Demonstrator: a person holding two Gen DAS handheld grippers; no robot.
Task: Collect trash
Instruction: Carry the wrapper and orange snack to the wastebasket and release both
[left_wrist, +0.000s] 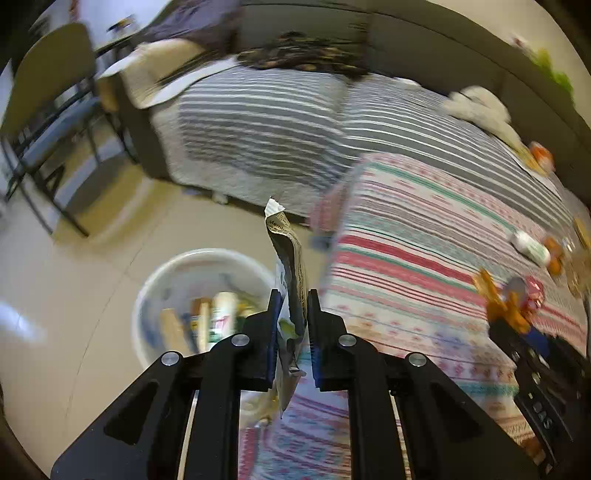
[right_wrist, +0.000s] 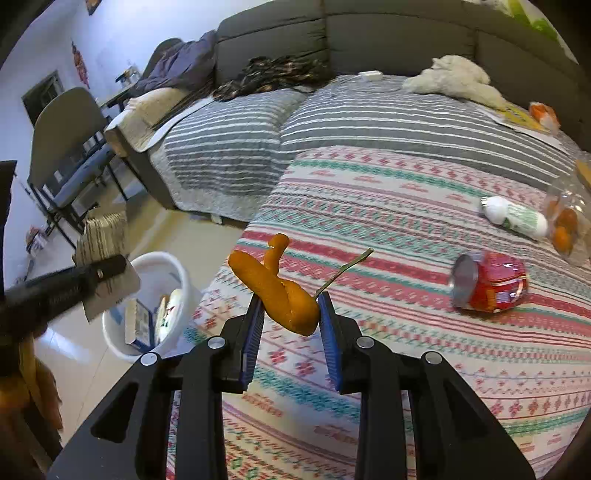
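In the left wrist view, the left hand-held gripper (left_wrist: 291, 306) is squeezed onto a crumpled paper wrapper (left_wrist: 290, 258). The wrapper sticks up between the two fingers, above the edge of the bed (left_wrist: 406, 258) and close to the white trash bucket (left_wrist: 147, 295) on the floor. It looks thin, light and floppy, so a pinch low down near the thick folded part should hold it best. In the right wrist view, the right hand-held gripper (right_wrist: 290, 314) is closed on an orange peel (right_wrist: 275, 286) with a thin green stem (right_wrist: 343, 271) poking out. The peel looks soft and bendy, maybe a bit slippery, so the fat middle is the best place to hold it. On the bed a red can (right_wrist: 487, 282) lies on its side. It looks light, smooth and easy to dent.
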